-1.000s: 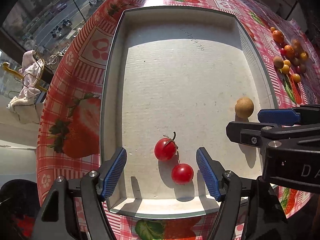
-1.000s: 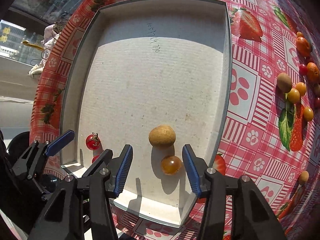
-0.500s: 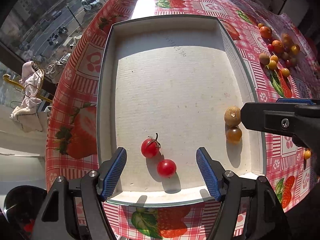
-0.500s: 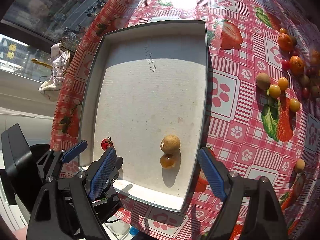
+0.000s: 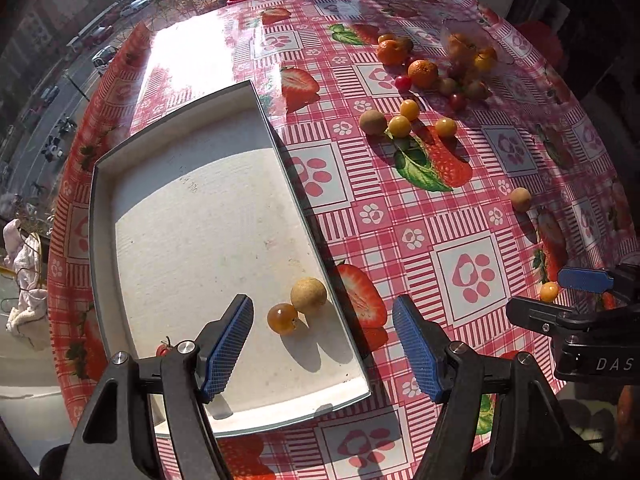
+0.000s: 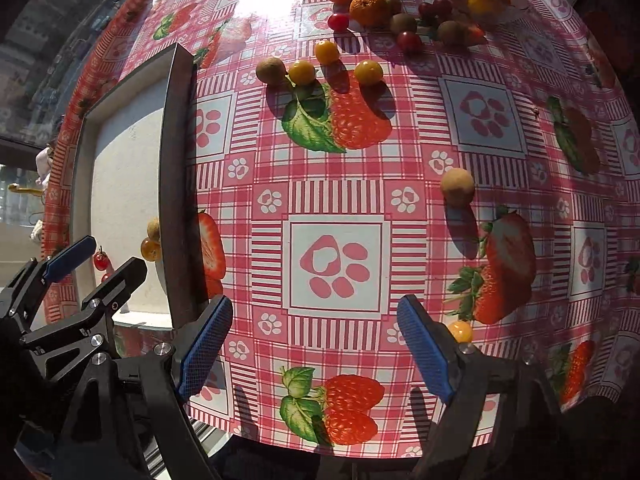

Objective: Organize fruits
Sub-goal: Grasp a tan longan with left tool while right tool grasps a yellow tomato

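While both tongs, left [image 5: 322, 340] and right [image 6: 314, 346], gape empty, right has swung off tray [image 5: 96, 240] toward loose yellow fruit [image 6: 459, 331], lower right: next pick.

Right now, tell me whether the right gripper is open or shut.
Open. In the right wrist view, the right gripper has its blue pads spread wide apart, with only the checked tablecloth showing between them and no fruit held.
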{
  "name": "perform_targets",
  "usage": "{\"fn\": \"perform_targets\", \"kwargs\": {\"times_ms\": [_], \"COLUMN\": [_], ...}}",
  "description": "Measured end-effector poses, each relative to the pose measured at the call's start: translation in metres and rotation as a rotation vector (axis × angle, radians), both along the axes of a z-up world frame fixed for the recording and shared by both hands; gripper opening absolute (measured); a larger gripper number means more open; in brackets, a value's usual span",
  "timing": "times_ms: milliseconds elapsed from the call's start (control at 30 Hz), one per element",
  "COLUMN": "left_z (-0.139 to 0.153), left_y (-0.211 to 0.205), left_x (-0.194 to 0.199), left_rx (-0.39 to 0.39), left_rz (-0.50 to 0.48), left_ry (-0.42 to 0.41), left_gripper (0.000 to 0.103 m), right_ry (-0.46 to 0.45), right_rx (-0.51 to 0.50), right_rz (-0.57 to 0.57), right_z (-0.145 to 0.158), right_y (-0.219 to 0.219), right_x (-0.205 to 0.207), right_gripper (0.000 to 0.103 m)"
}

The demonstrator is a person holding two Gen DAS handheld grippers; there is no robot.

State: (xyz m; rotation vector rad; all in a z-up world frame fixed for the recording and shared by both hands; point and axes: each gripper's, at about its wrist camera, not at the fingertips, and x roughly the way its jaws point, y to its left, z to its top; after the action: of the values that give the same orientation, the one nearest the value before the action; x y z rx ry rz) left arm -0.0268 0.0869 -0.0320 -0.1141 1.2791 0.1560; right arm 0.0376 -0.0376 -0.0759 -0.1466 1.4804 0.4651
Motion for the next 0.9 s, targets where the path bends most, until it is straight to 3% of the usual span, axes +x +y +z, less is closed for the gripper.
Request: {"fn": "perform_targets", "kwargs": {"times_ms": [200, 333, 467, 733, 900], "left_z": [0.001, -0.007, -0.017, -0.038, -0.047], "left_y": [-0.043, -0.071, -0.095, -0.125, -0.137], "left_x": [0.034, 0.056, 0.077, 0.109, 0.122], "left_rx": [-0.042, -0.1, -0.113, -0.121, -0.122], "left_rz": [-0.099, -0.162, -0.219, -0.276, -0.288], "left_ry": [-0.002, 0.014, 0.026, 0.05, 0.056], "left_gripper": [0.073, 0.073, 0.073, 0.073, 0.073], "right_ry": [0.011, 0.021, 0.003, -0.015, -0.032], "right_rx": [-0.045, -0.055, -0.021, 0.017, 0.034], "right_rz": [-0.159, -0.207, -0.194, -0.155, -0.153], "right_z": [-0.013, -0.025, -0.029, -0.039, -0.043], "right_y": [-0.071, -0.097, -0.105, -0.102, -0.099], "right_x": [-0.003, -0.005, -0.007, -0.013, -0.01], "right_gripper": [0.087, 0.087, 0.085, 0.063, 0.062]}}
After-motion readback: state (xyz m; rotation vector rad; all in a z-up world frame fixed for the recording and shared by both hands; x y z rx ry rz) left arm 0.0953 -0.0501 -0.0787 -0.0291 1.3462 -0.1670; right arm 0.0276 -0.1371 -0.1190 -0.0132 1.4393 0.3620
